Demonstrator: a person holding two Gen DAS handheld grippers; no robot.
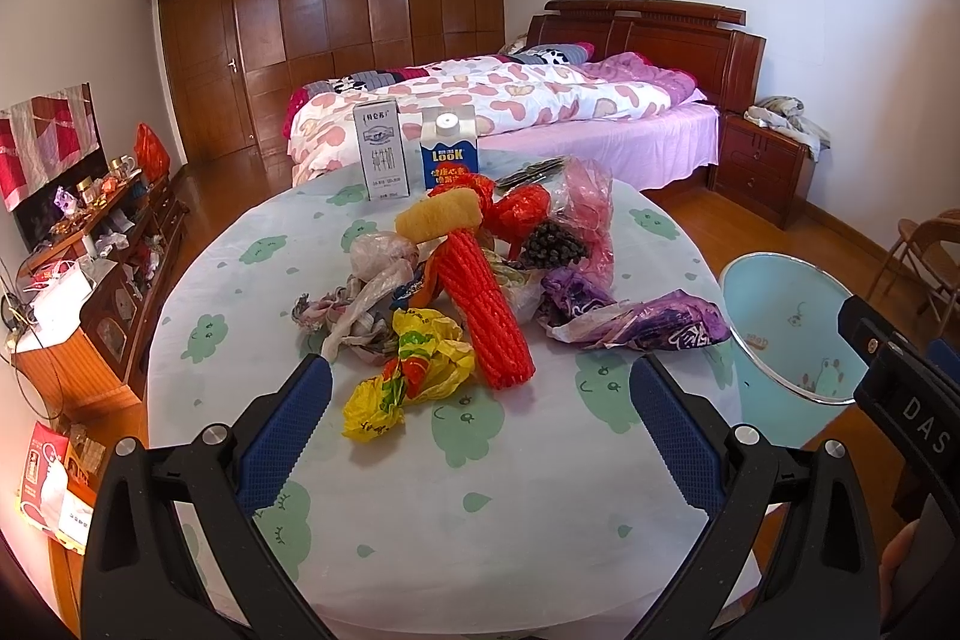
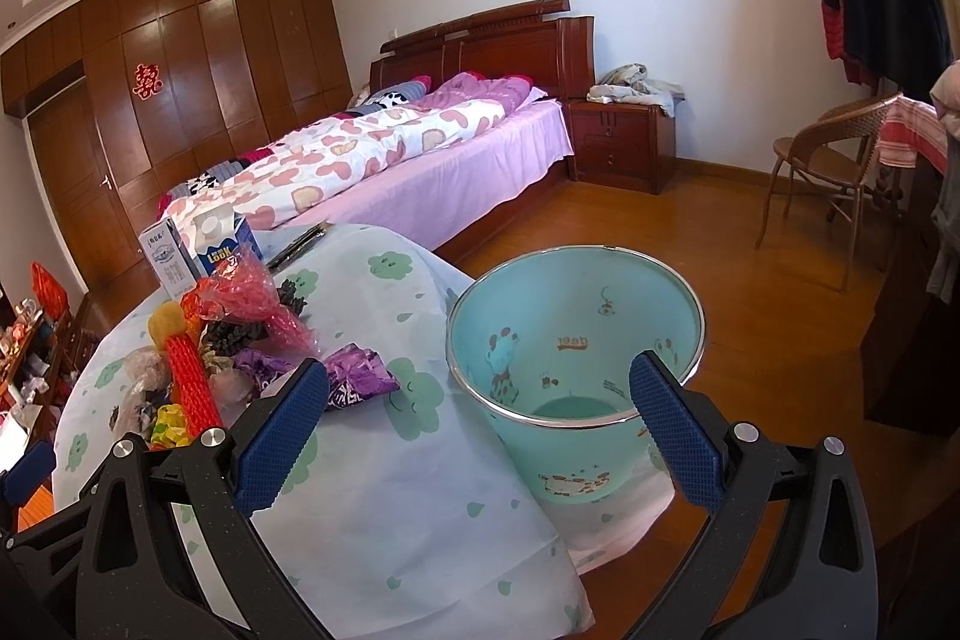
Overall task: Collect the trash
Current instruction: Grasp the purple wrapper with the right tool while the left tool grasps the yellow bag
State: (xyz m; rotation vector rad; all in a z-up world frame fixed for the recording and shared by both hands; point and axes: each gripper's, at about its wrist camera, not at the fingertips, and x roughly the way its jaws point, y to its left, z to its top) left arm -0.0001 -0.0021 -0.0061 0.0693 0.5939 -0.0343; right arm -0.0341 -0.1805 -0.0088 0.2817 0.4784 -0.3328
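A heap of trash lies mid-table: a red foam net sleeve (image 1: 483,310), a crumpled yellow wrapper (image 1: 408,370), a purple wrapper (image 1: 636,322), a pink plastic bag (image 1: 585,208), a yellow sponge (image 1: 438,219) and grey-white plastic (image 1: 372,292). Two cartons, a white milk box (image 1: 383,149) and a blue one (image 1: 449,154), stand behind. My left gripper (image 1: 480,412) is open, just short of the yellow wrapper. A turquoise bin (image 2: 576,340) stands beside the table on the right. My right gripper (image 2: 480,418) is open, its right finger (image 2: 672,430) over the bin's near rim. The bin looks empty.
The round table (image 1: 456,514) has a pale cloth with green clouds. A bed (image 2: 384,148) and wardrobe (image 1: 336,10) stand behind. A cluttered sideboard (image 1: 102,268) runs along the left, a nightstand (image 2: 624,142) and wicker chair (image 2: 834,166) at right.
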